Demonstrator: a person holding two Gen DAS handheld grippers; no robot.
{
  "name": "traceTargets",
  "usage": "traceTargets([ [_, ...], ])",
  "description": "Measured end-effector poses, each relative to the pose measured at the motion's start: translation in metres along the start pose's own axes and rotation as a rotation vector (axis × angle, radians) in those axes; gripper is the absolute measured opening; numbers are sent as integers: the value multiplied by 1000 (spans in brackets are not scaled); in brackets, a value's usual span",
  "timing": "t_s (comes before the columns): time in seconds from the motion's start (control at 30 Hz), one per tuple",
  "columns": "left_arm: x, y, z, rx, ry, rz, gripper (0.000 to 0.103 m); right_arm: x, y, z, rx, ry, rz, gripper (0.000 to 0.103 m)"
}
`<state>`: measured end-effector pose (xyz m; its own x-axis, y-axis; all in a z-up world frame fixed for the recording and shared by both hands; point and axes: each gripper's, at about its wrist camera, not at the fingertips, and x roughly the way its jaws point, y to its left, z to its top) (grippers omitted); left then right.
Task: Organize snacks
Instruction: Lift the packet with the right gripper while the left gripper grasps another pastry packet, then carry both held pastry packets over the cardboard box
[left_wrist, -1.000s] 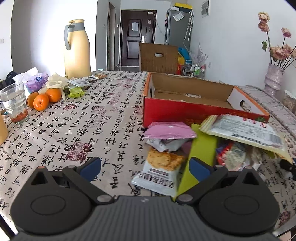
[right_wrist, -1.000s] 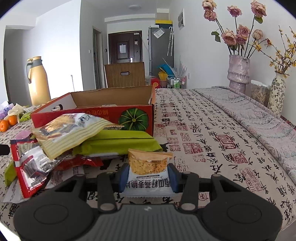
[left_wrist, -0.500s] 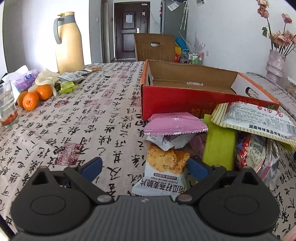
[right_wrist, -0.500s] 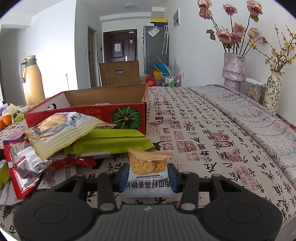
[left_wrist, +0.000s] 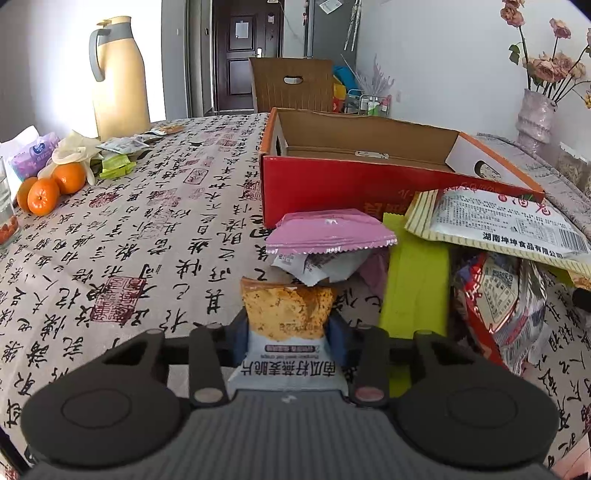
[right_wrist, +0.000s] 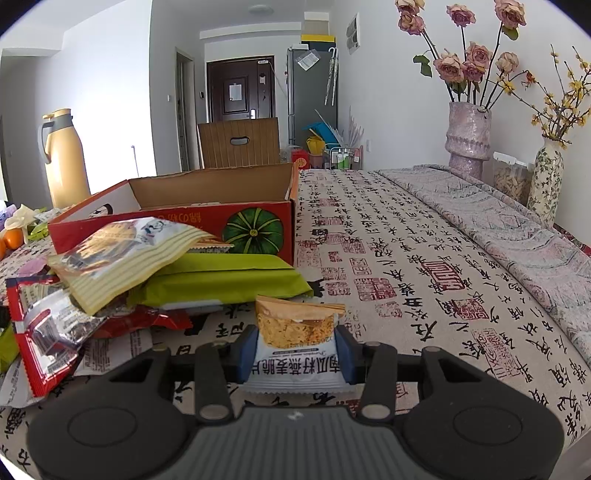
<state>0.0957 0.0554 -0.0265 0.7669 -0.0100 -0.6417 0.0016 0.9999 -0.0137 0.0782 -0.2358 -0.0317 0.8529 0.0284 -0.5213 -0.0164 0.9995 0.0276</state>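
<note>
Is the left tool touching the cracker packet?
Touching. The left wrist view shows the closing left tool with both blue pads pressed against the sides of the cracker packet.

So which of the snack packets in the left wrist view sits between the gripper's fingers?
The oat crisp packet, orange over white; the left gripper is closing on it. The pink packet lies beyond.

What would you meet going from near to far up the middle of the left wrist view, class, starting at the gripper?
Left gripper, jaws closing on the oat crisp packet → grey-white packet → pink packet → red cardboard box → brown cardboard carton → dark door.
</note>
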Motion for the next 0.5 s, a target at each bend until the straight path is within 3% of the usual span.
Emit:
traceTargets([
  [0.5,-29,3,3,-18,-69,36,42,-12,-1,2,4,-32,-1,43],
])
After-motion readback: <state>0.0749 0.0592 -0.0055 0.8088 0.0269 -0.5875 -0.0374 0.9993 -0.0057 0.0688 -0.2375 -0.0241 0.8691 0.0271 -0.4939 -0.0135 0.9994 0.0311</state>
